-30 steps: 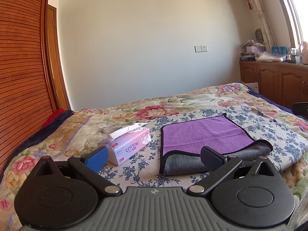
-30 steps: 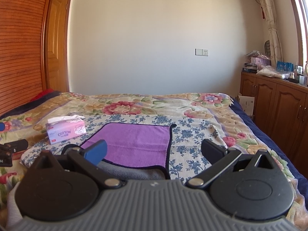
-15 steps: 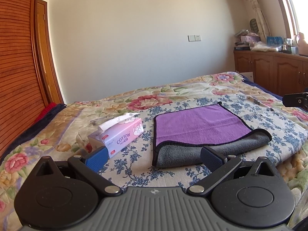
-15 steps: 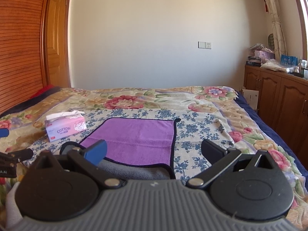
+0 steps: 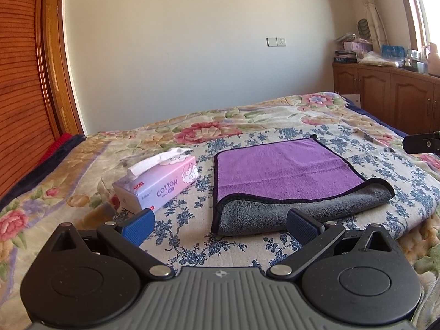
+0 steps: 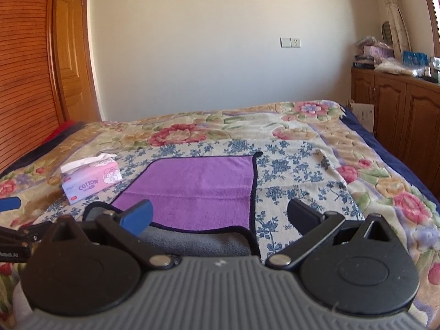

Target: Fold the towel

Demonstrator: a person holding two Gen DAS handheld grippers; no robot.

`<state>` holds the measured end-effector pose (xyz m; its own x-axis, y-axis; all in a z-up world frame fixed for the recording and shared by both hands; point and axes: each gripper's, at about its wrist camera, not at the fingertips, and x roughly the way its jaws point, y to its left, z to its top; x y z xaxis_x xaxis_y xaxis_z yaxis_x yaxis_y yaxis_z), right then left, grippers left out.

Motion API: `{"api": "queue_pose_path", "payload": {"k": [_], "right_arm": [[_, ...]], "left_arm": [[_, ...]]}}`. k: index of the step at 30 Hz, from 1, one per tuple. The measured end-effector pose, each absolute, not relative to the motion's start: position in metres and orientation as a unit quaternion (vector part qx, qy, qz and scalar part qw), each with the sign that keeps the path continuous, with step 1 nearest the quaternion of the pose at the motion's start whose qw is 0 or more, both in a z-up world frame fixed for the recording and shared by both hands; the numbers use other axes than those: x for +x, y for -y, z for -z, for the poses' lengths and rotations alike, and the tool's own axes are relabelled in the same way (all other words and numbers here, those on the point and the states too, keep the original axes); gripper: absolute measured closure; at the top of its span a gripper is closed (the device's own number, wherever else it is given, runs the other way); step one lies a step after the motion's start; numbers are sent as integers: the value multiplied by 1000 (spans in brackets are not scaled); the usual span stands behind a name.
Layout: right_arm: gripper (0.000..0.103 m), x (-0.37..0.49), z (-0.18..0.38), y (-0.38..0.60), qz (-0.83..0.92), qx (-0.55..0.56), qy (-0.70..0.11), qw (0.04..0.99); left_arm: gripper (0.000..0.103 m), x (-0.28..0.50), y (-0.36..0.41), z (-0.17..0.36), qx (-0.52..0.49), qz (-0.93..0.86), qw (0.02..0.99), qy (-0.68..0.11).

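A towel [image 5: 283, 170], purple on top and grey underneath with a dark hem, lies folded on the bed. Its grey rolled fold faces me along the near edge. It also shows in the right wrist view [image 6: 198, 189]. My left gripper [image 5: 220, 225] is open and empty, held just short of the towel's near left corner. My right gripper [image 6: 220, 217] is open and empty, just above the towel's near right part. A tip of the right gripper shows at the right edge of the left wrist view [image 5: 420, 143].
A pink tissue box [image 5: 159, 184] marked COTTON lies left of the towel, also in the right wrist view [image 6: 90, 181]. The bed [image 5: 302, 115] has a floral cover. Wooden cabinets [image 6: 396, 107] stand on the right, a slatted wooden wardrobe [image 5: 19, 82] on the left.
Both grippers have shifted a little, so the towel and tissue box sit slightly differently in view. Both stay open and empty. The towel has not moved.
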<state>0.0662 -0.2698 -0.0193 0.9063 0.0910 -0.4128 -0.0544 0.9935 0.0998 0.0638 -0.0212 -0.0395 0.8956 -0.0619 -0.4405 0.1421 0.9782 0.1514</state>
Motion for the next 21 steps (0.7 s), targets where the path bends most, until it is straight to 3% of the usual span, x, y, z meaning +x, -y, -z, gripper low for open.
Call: {"api": "queue_pose_path", "payload": {"k": [21], "right_arm": [[0, 100, 36, 274, -33, 40, -252, 966]], "left_arm": [[0, 105, 21, 51, 79, 62, 965, -242]]}}
